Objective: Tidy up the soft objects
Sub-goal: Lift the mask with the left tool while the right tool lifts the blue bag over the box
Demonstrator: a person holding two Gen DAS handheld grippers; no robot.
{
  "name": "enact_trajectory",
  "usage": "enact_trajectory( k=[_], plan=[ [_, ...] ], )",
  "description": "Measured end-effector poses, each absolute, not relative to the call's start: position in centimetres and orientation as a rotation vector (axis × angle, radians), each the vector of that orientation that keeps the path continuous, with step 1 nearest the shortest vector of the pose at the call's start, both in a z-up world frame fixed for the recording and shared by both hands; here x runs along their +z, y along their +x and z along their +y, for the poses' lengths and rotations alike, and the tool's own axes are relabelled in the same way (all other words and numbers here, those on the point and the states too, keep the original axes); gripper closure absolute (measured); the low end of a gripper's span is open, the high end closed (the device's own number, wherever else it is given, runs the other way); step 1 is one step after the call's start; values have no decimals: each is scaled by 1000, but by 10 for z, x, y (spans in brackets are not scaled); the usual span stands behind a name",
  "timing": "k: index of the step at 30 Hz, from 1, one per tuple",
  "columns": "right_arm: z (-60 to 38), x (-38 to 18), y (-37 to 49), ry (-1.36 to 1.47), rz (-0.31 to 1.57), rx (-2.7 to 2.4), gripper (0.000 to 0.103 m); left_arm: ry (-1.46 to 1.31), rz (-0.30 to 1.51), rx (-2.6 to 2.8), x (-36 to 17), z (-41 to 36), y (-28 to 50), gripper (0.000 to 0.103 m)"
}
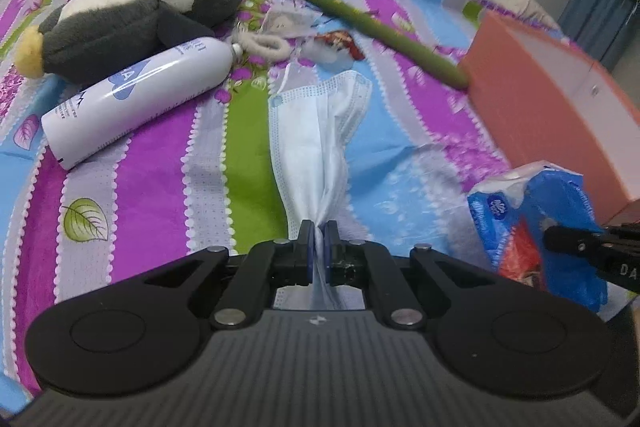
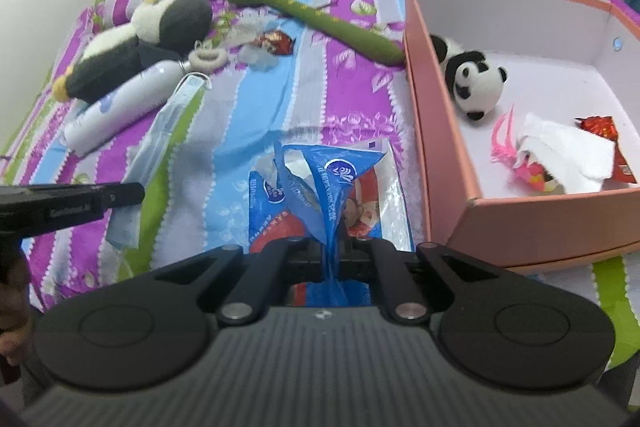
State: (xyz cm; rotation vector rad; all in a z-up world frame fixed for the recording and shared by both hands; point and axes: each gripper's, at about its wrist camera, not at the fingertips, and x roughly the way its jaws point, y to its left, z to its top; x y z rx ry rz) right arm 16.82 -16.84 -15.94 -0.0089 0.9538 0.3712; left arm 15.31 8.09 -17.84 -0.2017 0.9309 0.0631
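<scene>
The left gripper (image 1: pixel 319 241) pinches a limp, feather-light face mask (image 1: pixel 316 131) by its gathered end, trailing toward twelve o'clock on the bed, while the right gripper (image 2: pixel 330 247) pinches the crinkly, slippery tissue pack (image 2: pixel 324 187) by its wrapper, nine o'clock of the pink box (image 2: pixel 432 147).

Striped bed (image 1: pixel 160 187) (penguin plush (image 1: pixel 132 15), apparently)

Even, fairly bright indoor light; soft shadows; strong fisheye bending at edges; slight blur, perhaps from motion.
</scene>
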Motion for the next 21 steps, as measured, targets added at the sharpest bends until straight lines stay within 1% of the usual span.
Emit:
enact_trajectory(
  k=[21],
  plan=[
    [-192,-90,120,54,819,383,96,-167,782,-56,-84,30,94,97]
  ],
)
